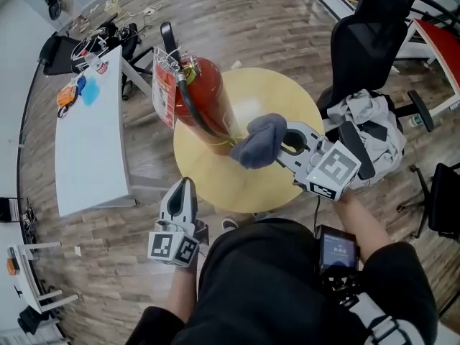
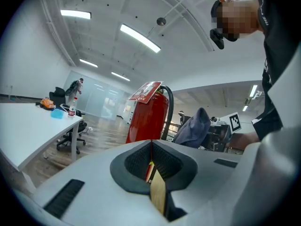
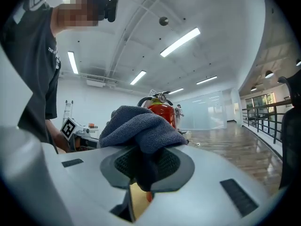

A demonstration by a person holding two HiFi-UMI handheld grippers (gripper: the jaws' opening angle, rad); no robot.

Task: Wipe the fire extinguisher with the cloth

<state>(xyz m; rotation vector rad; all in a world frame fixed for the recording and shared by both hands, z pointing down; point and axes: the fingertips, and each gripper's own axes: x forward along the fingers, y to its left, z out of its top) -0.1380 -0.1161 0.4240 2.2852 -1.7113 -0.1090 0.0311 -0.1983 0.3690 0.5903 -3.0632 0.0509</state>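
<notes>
As clamped cloth (image 1: 259, 141) hides right gripper (image 1: 279, 148) tips | left gripper (image 1: 185, 187) closed

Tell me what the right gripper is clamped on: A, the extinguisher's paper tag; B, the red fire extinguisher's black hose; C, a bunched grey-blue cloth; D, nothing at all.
C: the right gripper has its jaws shut on the bunched grey-blue cloth, near the red fire extinguisher.

Grey-white left gripper (image 1: 185, 187) & right gripper (image 1: 282, 146), black-lined, b/w marker cubes (image 1: 172, 249); wearer's tee (image 1: 266, 279) black.
</notes>
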